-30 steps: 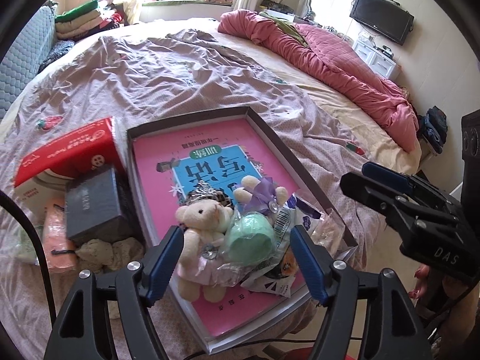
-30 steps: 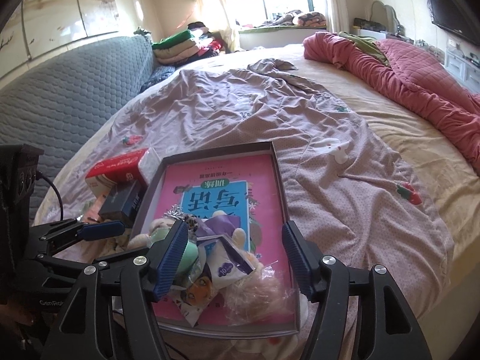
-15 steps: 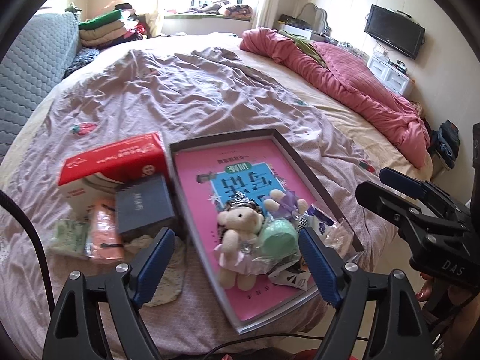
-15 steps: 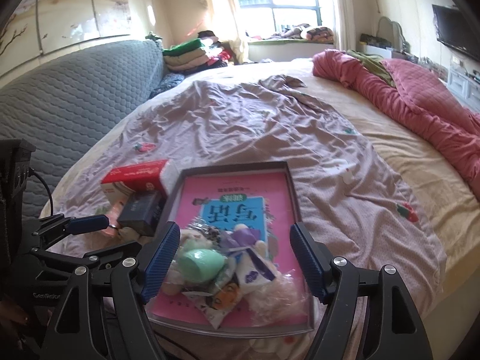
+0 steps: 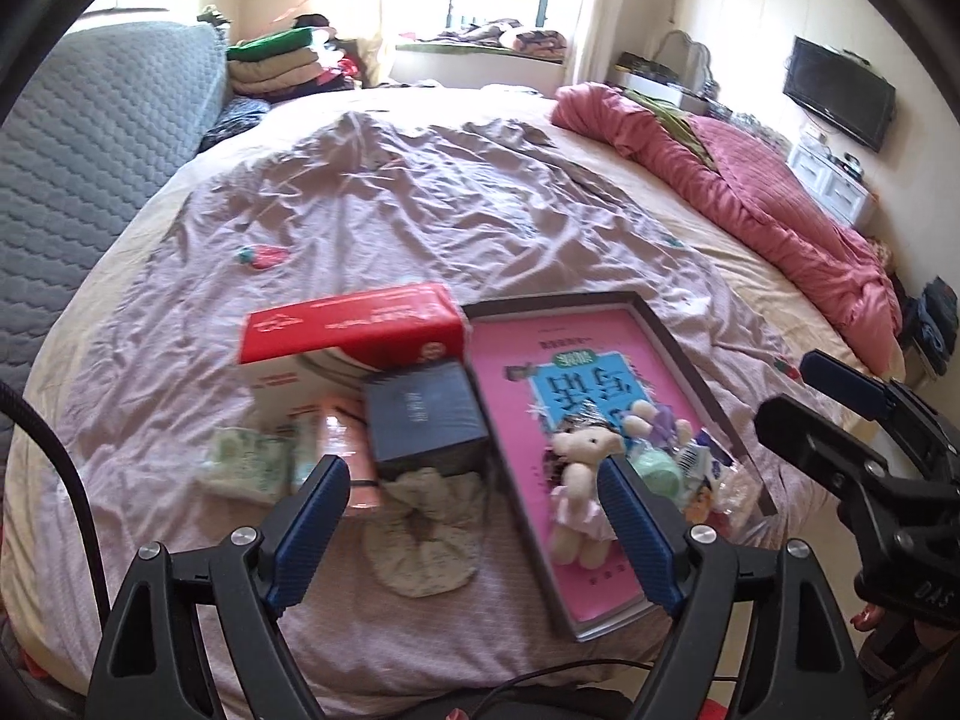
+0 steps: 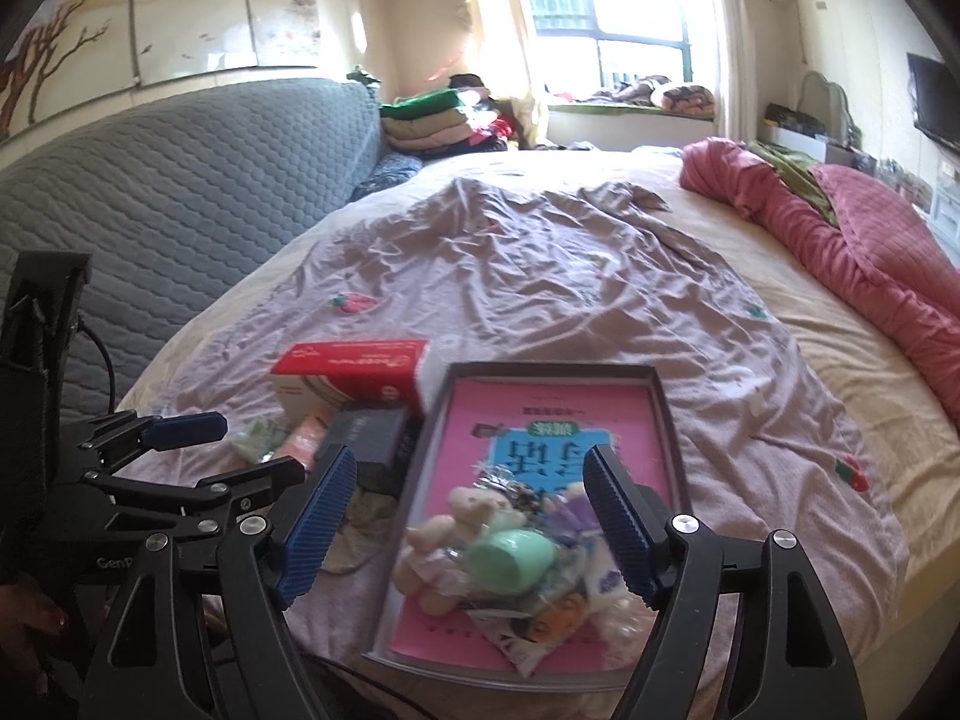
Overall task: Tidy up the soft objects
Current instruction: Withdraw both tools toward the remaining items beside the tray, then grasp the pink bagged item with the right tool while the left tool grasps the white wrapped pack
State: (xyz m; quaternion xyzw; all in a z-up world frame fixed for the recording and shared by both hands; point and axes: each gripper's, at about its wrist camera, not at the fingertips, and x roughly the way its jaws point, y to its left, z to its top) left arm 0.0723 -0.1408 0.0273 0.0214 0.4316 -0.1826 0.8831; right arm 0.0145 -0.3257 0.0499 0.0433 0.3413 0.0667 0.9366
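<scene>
While left view shows scrunchie (image 5: 423,531), right hides

"GenR" on left gripper (image 6: 114,564) (partly cut off).

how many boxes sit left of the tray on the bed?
2. The red box lies farther back, beside the tray. The dark box sits in front of it, against the tray's left edge. More could be hidden under the pile.
</scene>
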